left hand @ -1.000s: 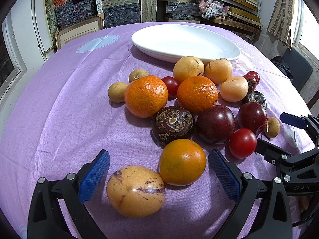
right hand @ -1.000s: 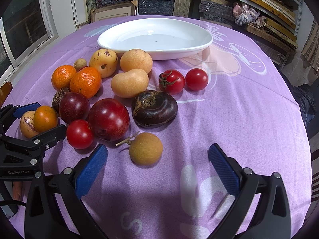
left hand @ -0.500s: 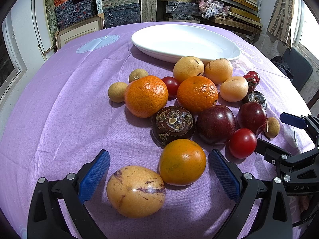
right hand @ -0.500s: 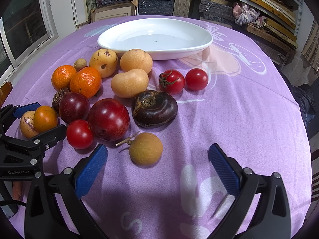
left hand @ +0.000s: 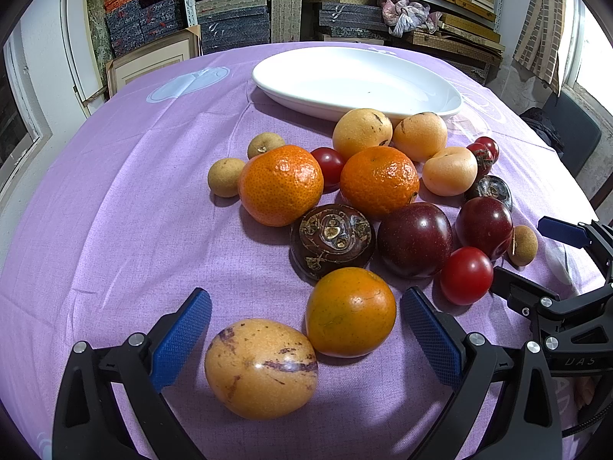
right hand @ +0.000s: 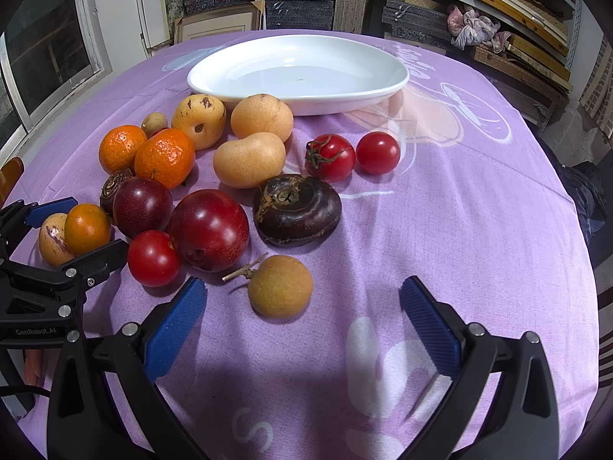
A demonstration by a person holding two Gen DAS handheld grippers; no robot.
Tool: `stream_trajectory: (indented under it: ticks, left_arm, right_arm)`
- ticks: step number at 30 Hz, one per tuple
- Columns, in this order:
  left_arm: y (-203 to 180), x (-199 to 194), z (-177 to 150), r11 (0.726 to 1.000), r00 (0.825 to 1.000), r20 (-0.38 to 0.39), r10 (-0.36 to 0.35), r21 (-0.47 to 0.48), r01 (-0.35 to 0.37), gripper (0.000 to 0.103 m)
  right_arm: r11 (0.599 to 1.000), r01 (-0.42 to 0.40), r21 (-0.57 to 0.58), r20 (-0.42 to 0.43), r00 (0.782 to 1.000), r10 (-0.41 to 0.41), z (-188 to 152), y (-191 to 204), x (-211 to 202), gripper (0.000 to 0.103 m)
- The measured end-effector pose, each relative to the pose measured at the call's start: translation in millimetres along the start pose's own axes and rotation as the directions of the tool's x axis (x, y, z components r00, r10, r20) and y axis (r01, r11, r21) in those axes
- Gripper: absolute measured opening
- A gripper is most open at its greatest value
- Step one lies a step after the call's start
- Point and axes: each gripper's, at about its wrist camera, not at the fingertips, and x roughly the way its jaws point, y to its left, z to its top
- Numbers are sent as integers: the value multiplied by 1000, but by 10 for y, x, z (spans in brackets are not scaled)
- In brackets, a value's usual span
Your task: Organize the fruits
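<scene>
Fruit like the round smooth orange tangerine (left hand: 350,312) between the wide-spread left tool (left hand: 306,329) is soft and rolls, so squeeze its middle gently; right tool (right hand: 302,324) gapes too.

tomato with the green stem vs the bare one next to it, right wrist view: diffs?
The stemmed tomato carries a curled green calyx; the bare tomato shows smooth skin only. The stemmed one looks slightly larger and sits closer to the dark water chestnut; the bare one lies farther right. Both are red, glossy and rest on the purple cloth.
</scene>
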Motion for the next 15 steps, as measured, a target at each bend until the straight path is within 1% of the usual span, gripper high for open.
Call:
stream_trajectory:
  ticks: [13, 15]
  left_arm:
    - [0, -1, -1, 1000, 1000, 0, -2, 1, 2, 100]
    - [6, -7, -7, 1000, 1000, -1, -18, 25, 18, 100]
  right_arm:
    - [1000, -3, -8, -1, 1000, 3, 7, 1, -2, 99]
    - [1000, -8, -18, -1, 1000, 8, -9, 9, -15, 99]
